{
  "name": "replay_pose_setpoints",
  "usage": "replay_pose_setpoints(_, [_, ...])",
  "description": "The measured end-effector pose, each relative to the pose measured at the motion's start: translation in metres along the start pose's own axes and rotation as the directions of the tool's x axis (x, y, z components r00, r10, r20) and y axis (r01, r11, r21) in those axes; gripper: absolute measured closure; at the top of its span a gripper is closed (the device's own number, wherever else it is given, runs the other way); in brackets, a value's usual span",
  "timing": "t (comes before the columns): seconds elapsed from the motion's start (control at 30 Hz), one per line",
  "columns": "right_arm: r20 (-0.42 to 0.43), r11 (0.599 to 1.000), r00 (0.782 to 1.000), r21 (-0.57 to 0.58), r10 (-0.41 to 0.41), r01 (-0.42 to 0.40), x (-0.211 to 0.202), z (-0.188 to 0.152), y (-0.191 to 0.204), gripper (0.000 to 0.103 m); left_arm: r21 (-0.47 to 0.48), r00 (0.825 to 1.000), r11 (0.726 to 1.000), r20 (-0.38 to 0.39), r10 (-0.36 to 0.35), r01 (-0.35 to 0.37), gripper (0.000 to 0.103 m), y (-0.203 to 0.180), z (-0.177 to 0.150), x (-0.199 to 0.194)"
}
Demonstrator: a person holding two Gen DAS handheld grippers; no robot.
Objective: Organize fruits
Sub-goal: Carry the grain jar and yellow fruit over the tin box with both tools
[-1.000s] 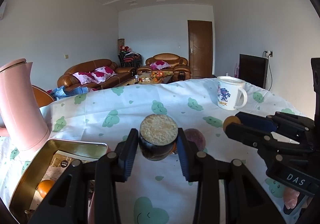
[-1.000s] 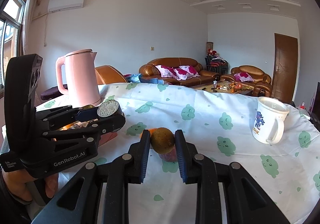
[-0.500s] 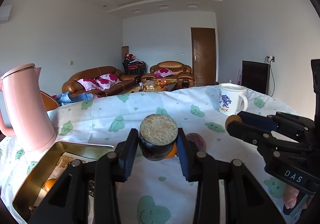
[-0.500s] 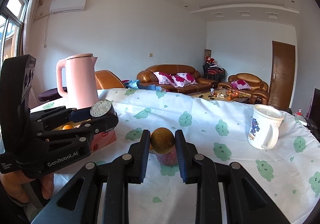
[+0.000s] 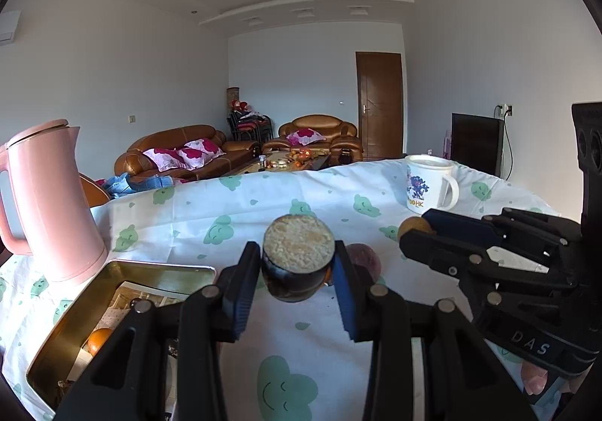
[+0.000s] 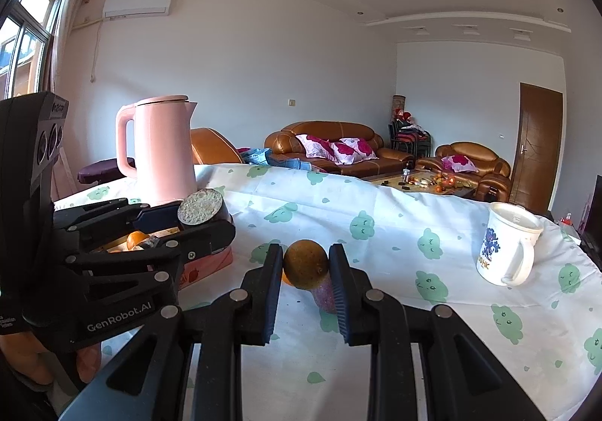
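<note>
My left gripper (image 5: 298,270) is shut on a dark eggplant piece (image 5: 297,259) with a pale cut face, held above the table. It also shows in the right wrist view (image 6: 201,208). My right gripper (image 6: 305,270) is shut on a round brown fruit (image 6: 304,268), seen from the left wrist too (image 5: 412,225). A purple fruit (image 5: 363,259) and an orange fruit (image 6: 285,277) lie on the cloth behind the grippers. A gold tin (image 5: 75,323) at the left holds an orange (image 5: 98,340).
A pink kettle (image 5: 52,202) stands behind the tin. A white mug (image 6: 506,244) stands at the right on the white cloth with green clouds (image 6: 414,233). Sofas and a coffee table lie beyond the table's far edge.
Both grippers have risen a little with their fruits still held. The views tilt up, showing more ceiling. The grips have not changed.
</note>
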State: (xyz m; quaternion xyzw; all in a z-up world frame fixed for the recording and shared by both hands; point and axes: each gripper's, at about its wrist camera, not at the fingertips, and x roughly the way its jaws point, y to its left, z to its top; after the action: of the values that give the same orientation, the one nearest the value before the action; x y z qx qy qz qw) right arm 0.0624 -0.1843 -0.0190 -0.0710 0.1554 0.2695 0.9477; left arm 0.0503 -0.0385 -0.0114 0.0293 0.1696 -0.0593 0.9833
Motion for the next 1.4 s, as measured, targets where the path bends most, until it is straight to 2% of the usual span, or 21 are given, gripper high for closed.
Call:
replay_pose_setpoints(0.7, [-0.004, 0.998, 0.999, -0.039, 0.053, -0.053, 0.01, 0.003, 0.028, 0.076, -0.032, 1.0, 0.999, 0.002, 0.028, -0.028, 0.063, 0.018, -0.006, -0.019])
replay_pose_setpoints(1.4, [-0.02, 0.988, 0.992, -0.093, 0.122, -0.123, 0.021, 0.008, 0.071, 0.076, -0.097, 0.995, 0.99, 0.002, 0.102, -0.101, 0.063, 0.063, -0.012, -0.038])
